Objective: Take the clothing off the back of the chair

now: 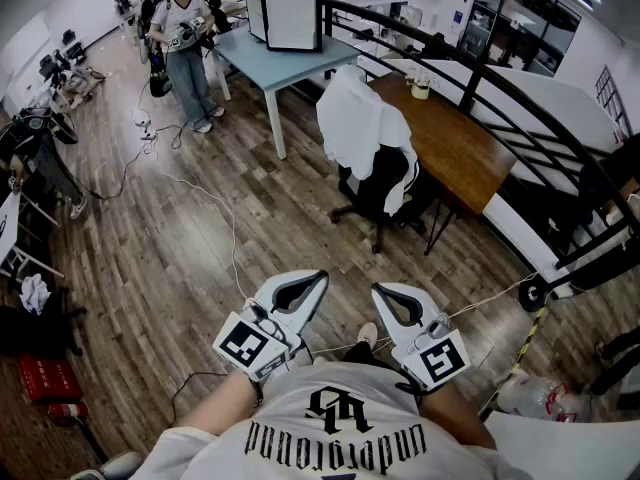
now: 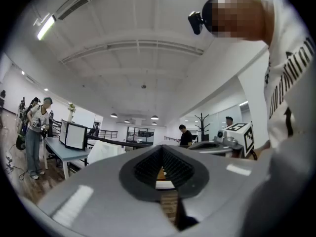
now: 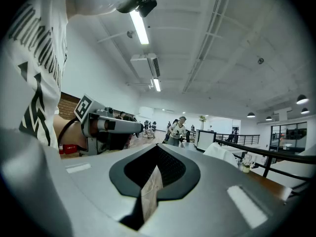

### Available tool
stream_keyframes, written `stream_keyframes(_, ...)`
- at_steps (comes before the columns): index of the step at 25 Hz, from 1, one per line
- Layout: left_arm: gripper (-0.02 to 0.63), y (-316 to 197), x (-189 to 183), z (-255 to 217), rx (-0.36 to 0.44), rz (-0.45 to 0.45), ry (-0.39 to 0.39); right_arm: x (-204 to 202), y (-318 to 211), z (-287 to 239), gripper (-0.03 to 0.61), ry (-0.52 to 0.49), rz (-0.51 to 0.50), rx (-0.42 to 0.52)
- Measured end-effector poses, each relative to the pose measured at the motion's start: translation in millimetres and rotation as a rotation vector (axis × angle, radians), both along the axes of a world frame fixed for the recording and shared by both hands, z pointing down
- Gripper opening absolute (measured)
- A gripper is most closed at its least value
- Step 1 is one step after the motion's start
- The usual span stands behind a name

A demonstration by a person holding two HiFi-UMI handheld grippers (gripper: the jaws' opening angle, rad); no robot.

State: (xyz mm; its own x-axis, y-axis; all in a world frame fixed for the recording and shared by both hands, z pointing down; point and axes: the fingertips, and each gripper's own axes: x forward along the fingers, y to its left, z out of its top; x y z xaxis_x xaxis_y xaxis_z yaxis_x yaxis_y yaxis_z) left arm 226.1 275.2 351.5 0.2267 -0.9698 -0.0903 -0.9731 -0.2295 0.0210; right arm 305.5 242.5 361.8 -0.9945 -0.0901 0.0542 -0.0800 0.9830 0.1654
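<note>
Clothing over chair back, well apart from left claw, right claw.

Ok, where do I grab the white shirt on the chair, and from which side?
Probably the top fold of the white shirt, where it humps over the chair back. Come from the open floor side, since the wooden desk crowds the far side, and lift upward, as it only drapes there.
</note>
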Motion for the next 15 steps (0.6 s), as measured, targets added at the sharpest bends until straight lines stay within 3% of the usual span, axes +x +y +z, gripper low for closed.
stream_keyframes(15, 0.049, 4.7, -22.5, 3.0, -0.004, -0.021, 0.014, -19.0, -4.9, -5.5, 0.000, -0.019, 0.011, -0.003)
